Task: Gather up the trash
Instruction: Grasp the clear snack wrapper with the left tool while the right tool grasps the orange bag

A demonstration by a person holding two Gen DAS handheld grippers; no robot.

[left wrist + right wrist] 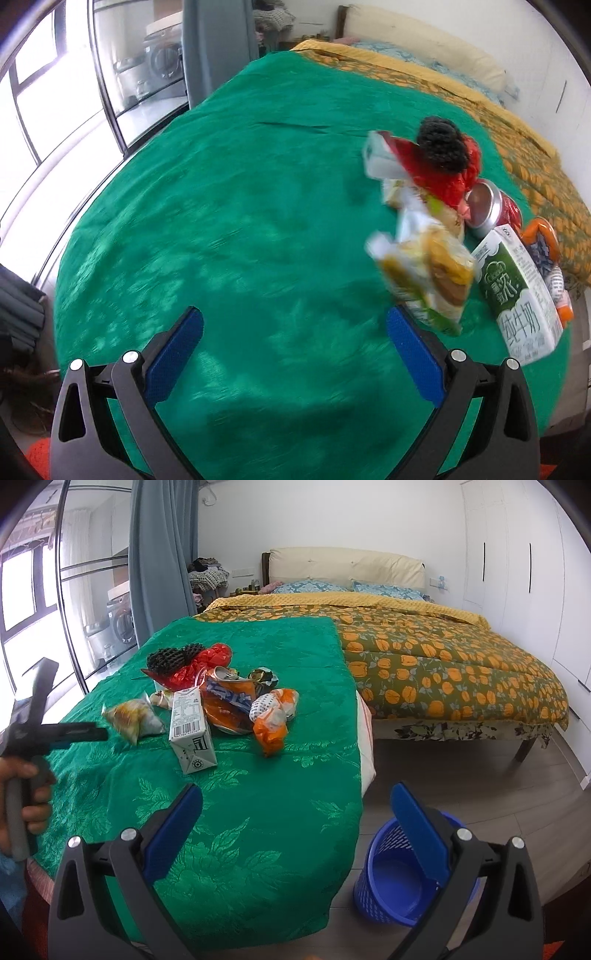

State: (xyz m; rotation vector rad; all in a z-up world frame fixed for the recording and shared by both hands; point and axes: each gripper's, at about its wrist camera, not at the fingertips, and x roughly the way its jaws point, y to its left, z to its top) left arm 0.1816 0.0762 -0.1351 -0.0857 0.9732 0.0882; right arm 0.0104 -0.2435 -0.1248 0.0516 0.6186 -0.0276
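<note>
Bedding in an orange-flower print covers the bed at the back of the room, with its pale headboard against the wall. Nearer the cameras a green cloth is spread over a table and carries all the trash in one loose heap toward its far side. On the floor just beside the table's right edge stands a blue basket; nothing shows inside it.

Largest in the heap is a white and green milk carton, upright at the front. Behind it lies a crushed orange and blue can, touching an orange wrapper to its right. A red plastic bag with black foam netting sits at the back. A yellow snack packet lies at the left of the carton.

The left gripper hangs over bare cloth with its blue pads wide apart, holding nothing; the packet lies just ahead of its right finger. The right gripper is equally spread and empty, between table edge and basket.
</note>
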